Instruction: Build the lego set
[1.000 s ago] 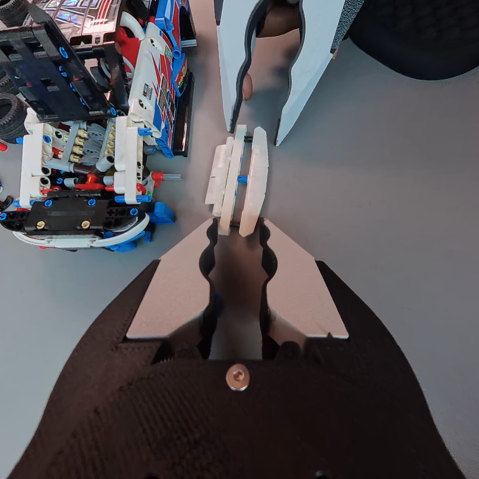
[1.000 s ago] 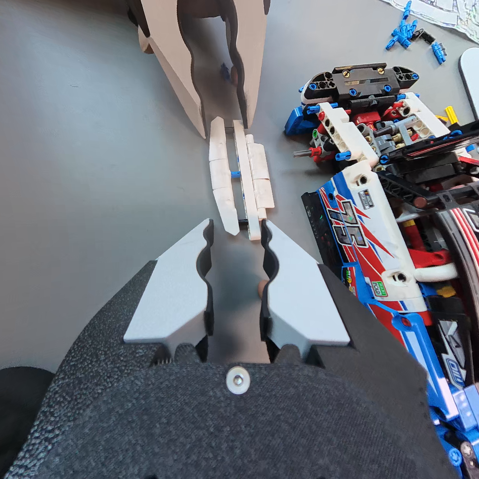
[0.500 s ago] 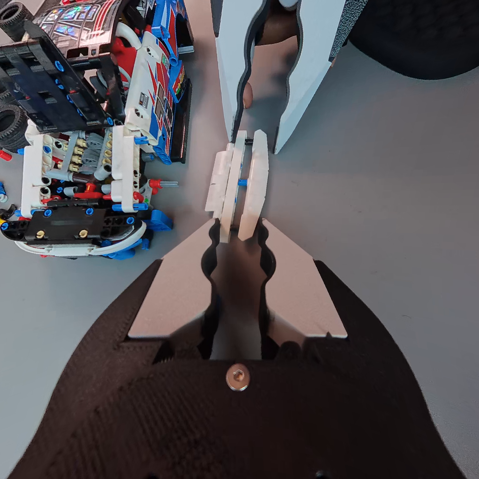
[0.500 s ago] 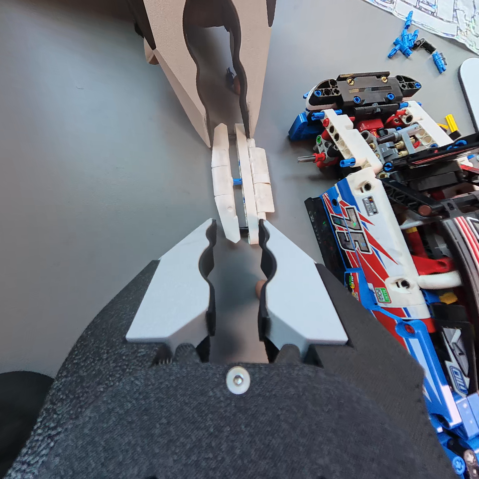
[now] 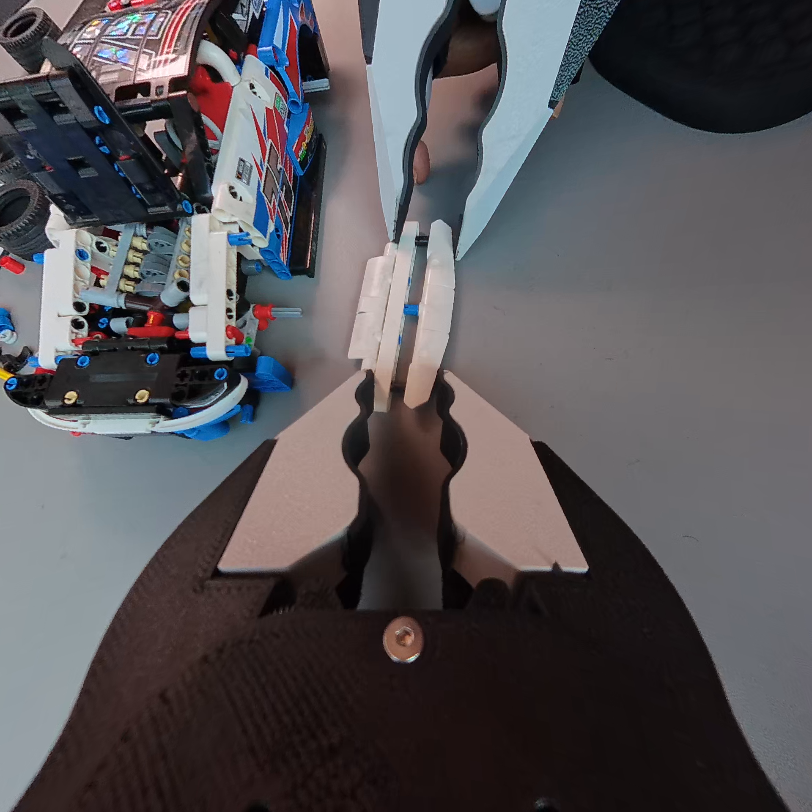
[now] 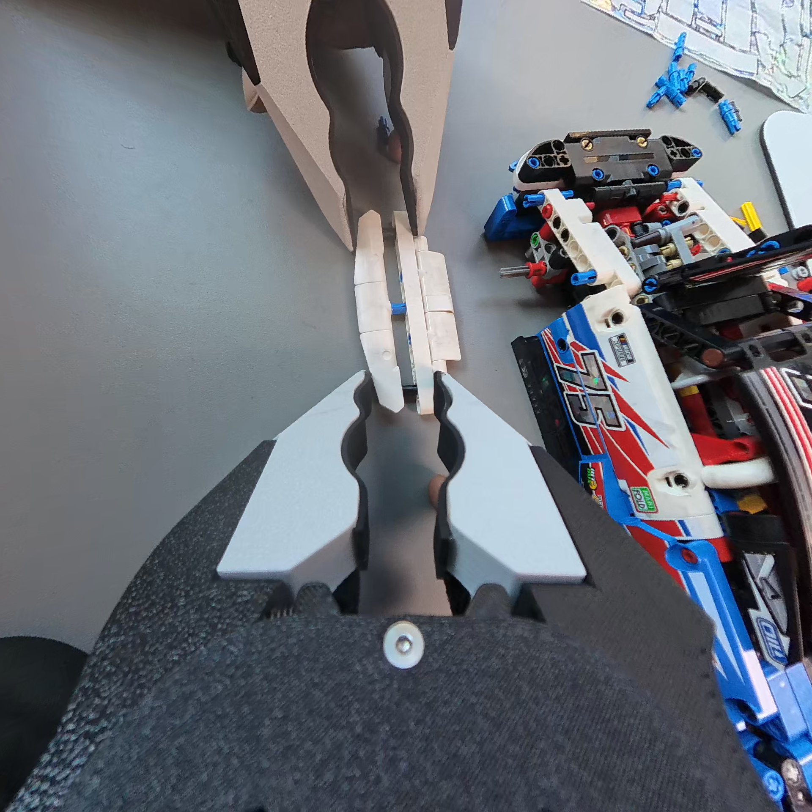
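Lengthwise, white assembly (image 5: 402, 314) between both jaws.

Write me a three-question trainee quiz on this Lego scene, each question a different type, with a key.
1. True or false: the white piece lies on the table between the left gripper and the right gripper.
2. Multiple choice: in the left wrist view, the car is (A) left of the white piece, (B) right of it, (C) on top of it.
3. Fill in: the peg joining the white piece's two long halves is coloured ____.

Key: 1 true; 2 A; 3 blue.
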Motion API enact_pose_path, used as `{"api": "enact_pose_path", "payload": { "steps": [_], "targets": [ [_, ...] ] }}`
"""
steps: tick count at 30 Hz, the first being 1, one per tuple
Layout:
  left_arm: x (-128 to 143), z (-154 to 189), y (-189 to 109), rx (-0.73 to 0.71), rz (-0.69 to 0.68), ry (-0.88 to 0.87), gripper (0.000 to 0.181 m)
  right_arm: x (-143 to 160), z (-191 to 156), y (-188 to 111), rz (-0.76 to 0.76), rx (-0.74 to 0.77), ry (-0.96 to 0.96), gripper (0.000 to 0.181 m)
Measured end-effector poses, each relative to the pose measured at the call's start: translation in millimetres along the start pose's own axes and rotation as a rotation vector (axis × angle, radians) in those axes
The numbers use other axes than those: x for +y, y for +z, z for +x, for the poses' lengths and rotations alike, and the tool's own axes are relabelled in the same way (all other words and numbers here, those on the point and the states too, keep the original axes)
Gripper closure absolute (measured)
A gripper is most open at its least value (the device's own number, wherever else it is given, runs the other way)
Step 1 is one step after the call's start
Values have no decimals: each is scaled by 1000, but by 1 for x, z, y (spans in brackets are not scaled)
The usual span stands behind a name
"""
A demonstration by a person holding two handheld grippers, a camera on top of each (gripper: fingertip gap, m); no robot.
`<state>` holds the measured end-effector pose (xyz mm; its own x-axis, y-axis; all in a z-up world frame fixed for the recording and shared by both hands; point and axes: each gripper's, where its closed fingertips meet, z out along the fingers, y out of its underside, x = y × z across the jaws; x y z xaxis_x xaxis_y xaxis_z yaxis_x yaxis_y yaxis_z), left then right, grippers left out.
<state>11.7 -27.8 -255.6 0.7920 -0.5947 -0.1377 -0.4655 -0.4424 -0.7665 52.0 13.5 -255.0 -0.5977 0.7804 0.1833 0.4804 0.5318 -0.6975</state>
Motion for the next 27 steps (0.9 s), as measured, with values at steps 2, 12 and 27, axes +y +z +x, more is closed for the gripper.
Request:
{"api": "enact_pose_path", "payload": {
  "steps": [2,12,27],
  "targets": [
    [0,0,0,-2,0,0,155,0,0,0,0,1,-3,156],
    [1,2,-2,9,-5,-27,151,0,-6,-1,-5,-18,-26,156],
    [3,9,-3,98,-97,-30,154,0,-11,-3,-11,-32,-64,157]
  ]
}}
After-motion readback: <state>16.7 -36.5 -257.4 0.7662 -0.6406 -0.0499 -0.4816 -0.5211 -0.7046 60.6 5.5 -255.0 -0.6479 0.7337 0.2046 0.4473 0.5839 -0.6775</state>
